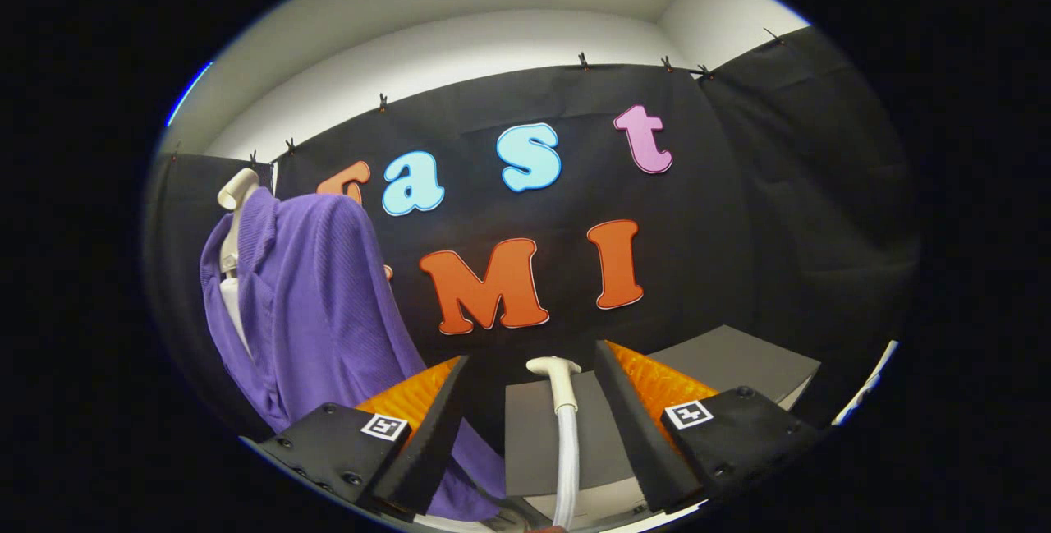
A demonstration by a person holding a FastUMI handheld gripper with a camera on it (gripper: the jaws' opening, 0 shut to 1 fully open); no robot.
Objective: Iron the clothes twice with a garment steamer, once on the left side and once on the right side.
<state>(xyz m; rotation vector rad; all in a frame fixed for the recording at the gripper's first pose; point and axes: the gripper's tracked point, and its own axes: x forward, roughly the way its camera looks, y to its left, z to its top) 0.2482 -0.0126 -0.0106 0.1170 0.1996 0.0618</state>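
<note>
Purple garment (320, 303) draped, steamer (558, 381) apparently upright

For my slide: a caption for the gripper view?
Open gripper approaches steamer head; purple garment hangs beside.

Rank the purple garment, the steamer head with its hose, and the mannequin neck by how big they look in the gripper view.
1. Purple garment
2. Steamer head with its hose, between the open fingers, nearer the camera, so flattered
3. Mannequin neck

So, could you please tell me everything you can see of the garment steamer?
The garment steamer shows a cream T-shaped head on a pale, ribbed-looking hose. It stands roughly upright between the open fingers of the hand-held gripper, touching neither, in front of a grey box. The purple garment hangs apart from it. Its base is hidden.
</note>
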